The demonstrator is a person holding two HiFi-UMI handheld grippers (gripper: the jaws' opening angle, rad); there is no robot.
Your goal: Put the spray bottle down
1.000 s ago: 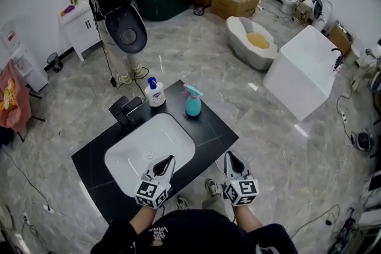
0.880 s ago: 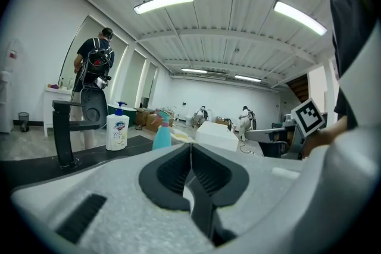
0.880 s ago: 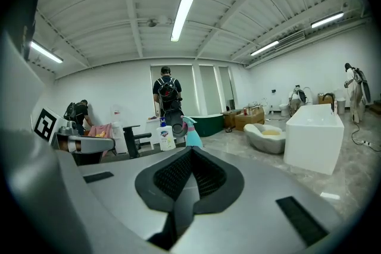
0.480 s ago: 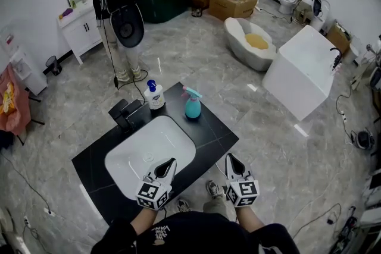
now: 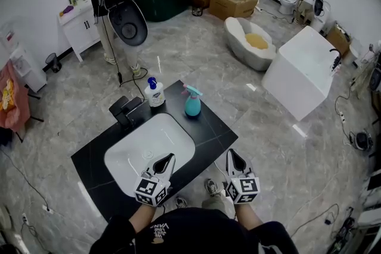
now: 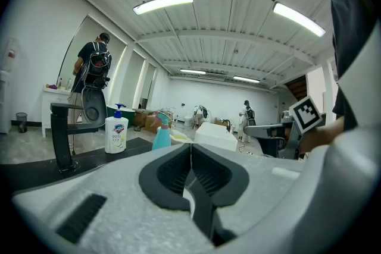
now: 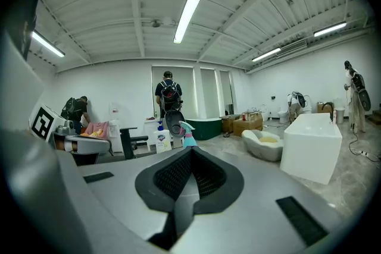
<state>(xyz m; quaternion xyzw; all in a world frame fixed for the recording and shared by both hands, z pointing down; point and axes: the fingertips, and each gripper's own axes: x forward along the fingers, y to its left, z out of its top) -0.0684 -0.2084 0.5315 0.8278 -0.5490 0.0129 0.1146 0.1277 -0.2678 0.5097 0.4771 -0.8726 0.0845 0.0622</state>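
Standing on counter (image 5: 214,128), spray bottle (image 5: 193,105) beside soap btl (image 6: 116,134) marked 99.9, L gripper (image 5: 170,157), R gripper (image 5: 230,154) jaws together, empty

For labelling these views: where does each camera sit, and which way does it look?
Head view: on the person's head, looking steeply down at the counter, sink and spray bottle; left tool, right tool and sleeves show.
Left gripper view: on the left tool, facing along its shut jaws over the counter; right tool shows at right.
Right gripper view: likewise on the right tool; left tool shows at left.
Shared: both gripper views see the spray bottle and soap bottle.
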